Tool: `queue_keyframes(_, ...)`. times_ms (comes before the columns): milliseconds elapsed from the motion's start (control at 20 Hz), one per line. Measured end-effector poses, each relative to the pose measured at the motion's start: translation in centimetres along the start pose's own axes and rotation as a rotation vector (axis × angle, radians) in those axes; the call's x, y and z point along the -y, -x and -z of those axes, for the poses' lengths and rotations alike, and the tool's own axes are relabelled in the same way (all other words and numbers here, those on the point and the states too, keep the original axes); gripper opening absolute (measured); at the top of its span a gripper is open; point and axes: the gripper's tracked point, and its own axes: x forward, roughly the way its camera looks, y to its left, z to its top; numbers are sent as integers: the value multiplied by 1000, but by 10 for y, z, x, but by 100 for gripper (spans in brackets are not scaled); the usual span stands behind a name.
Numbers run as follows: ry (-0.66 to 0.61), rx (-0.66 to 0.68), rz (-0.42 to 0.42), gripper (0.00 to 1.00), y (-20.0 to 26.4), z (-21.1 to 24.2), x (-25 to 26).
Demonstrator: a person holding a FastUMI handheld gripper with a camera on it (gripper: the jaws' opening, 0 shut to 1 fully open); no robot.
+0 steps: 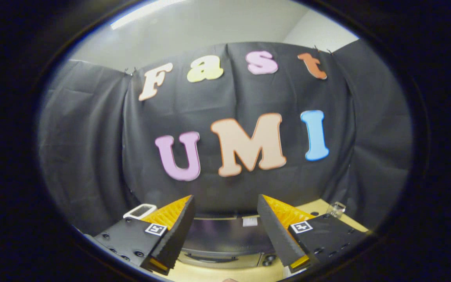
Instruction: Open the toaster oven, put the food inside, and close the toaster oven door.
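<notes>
I hold the tongs point(225, 231) released above the table point(319, 209), their two fingers point(174, 235) spread wide apart and grasping nothing. Between the fingers and below them I see the toaster oven point(223, 235), viewed from above: its dark top fills the gap, and near its front edge a curved handle point(210, 258) and a small round knob point(268, 260) are visible. On the far left, behind the left finger, lies a small white-framed object point(140, 210); I cannot tell what it is. On the far right of the table stands a small clear item point(336, 208). Behind everything hangs the black cloth wall point(92, 156).
</notes>
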Motion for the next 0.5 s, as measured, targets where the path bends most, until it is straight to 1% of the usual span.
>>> queue_keyframes(100,11,40,6,99,1,-35,7)
queue_keyframes(200,25,60,-3,99,-1,-61,12)
queue_keyframes(300,-2,67,-16,98,-1,-78,16)
queue_keyframes(400,-12,93,-10,98,-2,-97,29)
queue_keyframes(500,-10,108,-5,98,-1,-106,37)
